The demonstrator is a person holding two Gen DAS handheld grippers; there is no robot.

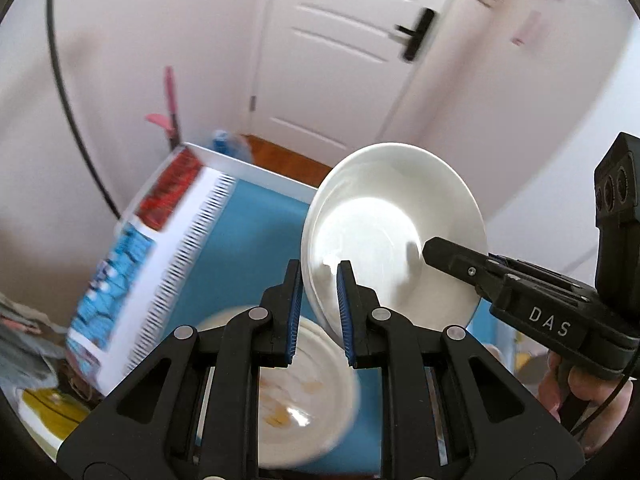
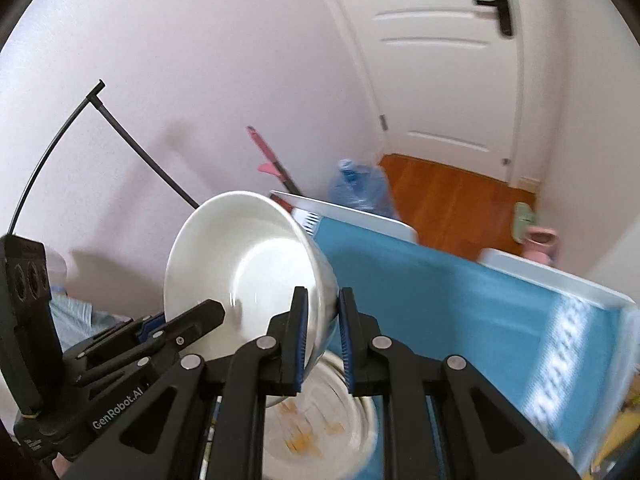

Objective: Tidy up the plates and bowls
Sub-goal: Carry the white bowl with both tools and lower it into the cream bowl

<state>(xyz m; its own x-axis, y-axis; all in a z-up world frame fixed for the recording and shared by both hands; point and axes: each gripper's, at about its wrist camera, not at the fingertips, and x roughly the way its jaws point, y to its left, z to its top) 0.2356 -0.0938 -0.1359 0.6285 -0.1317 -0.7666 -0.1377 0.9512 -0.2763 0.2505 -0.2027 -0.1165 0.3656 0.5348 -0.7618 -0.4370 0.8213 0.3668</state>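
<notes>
Bowl: a white bowl is held in the air, tipped steeply on edge with its hollow turned toward both cameras, above the blue tabletop
Left tongs: the left tongs are clamped on the bowl's lower rim, one blue pad inside the wall and one outside
Right tongs: the right tongs grip the rim on the opposite side in the same way, pads either side of the wall; in the left view their black tip reaches into the bowl from the right
Key relation: the bowl hangs between the two pairs of tongs, each holding an opposite edge, so neither hand is nearer; its open face is close to vertical and its rim runs up and away from both grips
Below: a second dish, white with orange-yellow marks, lies flat on the tabletop directly under the raised bowl, blurred in both views
Judgement: setting the bowl down looks to depend on levelling it first, since on edge its lower rim would meet the dish beneath before its base does
Surroundings: a box with red and blue print stands at the tabletop's left side; a yellow-patterned plate shows at the lower left edge; a water jug sits on the floor beyond the far edge, near a white door
In the way: nothing stands between the bowl and the dish below; the box is well apart to the left
Risk: with two grips on one tilted rim, uneven motion could twist the bowl out of a pad
</notes>
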